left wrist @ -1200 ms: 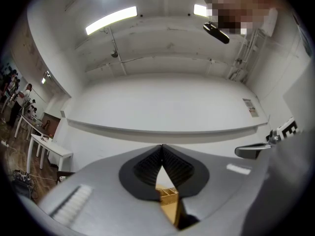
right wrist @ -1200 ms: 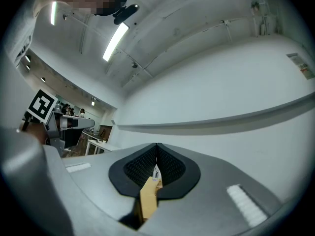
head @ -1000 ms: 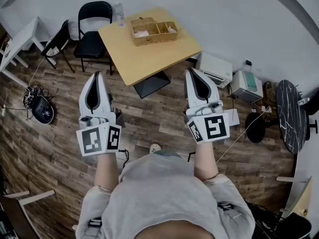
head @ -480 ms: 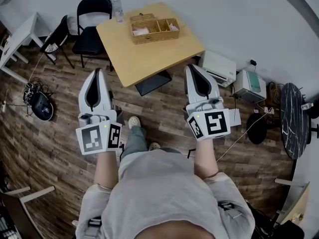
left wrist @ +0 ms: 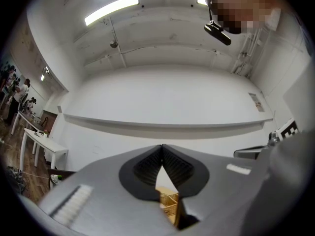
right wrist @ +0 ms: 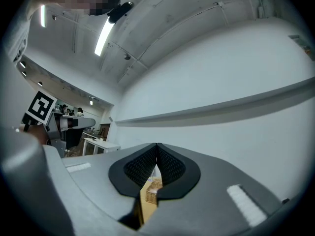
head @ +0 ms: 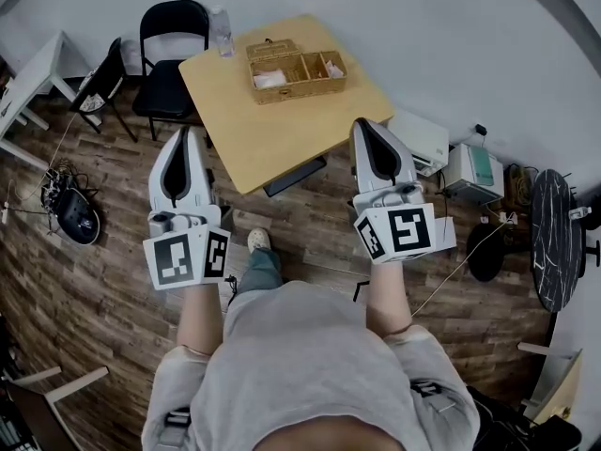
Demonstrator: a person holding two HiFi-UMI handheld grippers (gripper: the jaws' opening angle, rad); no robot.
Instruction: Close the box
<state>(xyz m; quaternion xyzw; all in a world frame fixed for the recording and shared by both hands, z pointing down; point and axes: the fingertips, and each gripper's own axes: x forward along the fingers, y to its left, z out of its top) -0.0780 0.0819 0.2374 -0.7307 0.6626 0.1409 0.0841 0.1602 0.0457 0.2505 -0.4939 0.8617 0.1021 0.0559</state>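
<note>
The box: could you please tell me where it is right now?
In the head view the box sits near the far edge of the wooden table, top centre, with a bottle just to its left.

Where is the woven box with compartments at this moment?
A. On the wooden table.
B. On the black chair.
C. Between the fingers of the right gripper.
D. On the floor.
A: in the head view the box rests on the wooden table, while the left gripper and the right gripper are held apart from it, each with its fingers together on nothing.
</note>
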